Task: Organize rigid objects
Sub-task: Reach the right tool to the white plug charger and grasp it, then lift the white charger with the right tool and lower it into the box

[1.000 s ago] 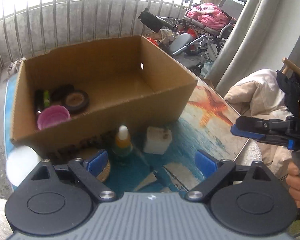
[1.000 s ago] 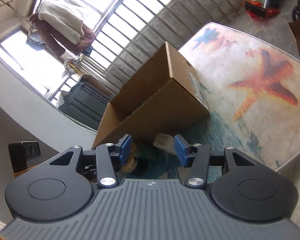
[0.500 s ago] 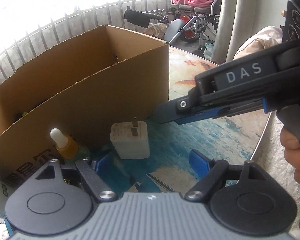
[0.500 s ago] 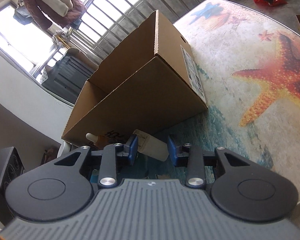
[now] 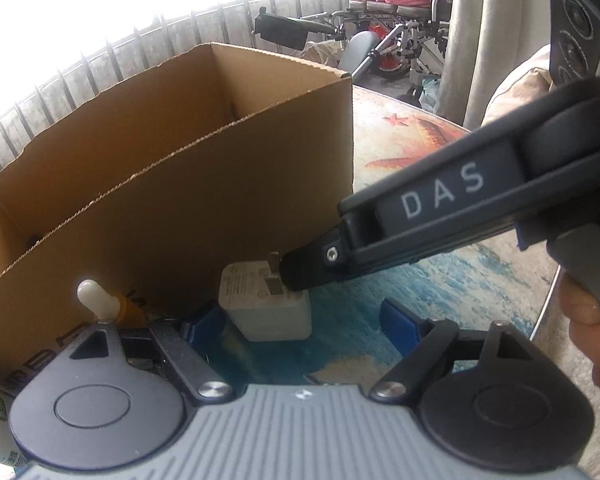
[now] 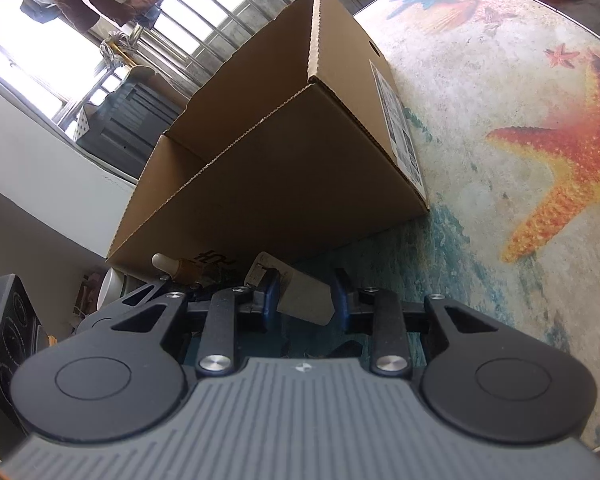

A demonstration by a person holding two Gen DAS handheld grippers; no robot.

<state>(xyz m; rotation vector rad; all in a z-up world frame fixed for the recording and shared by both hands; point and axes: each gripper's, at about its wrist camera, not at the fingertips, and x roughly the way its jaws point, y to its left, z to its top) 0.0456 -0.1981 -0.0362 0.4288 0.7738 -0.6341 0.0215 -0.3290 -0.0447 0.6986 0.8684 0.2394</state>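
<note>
Left gripper [image 5: 304,322] first: from its own camera, my jaws stand wide apart and low over the surface [image 5: 452,280], holding nothing. The white charger [image 5: 266,306] stands on the surface between and just ahead of my blue fingers [image 5: 400,324], near the left one, its metal prongs facing up. My right gripper [image 5: 296,272] reaches in from the right, its black tip at the charger's top edge beside the prongs; a hand [image 5: 592,340] grips its handle at the right border. Behind the charger rises the cardboard box [image 5: 172,200], open on top, and a dropper bottle [image 5: 108,304] with a white cap stands against its front wall.

From the right wrist camera, the right gripper [image 6: 304,300] has just been closing, and its blue fingers [image 6: 270,300] now sit on either side of the charger [image 6: 300,296]; whether both pads press it I cannot tell. The box [image 6: 284,176] looms just behind, the dropper bottle [image 6: 176,266] to the left, and the starfish-printed surface [image 6: 520,128] spreads right.
</note>
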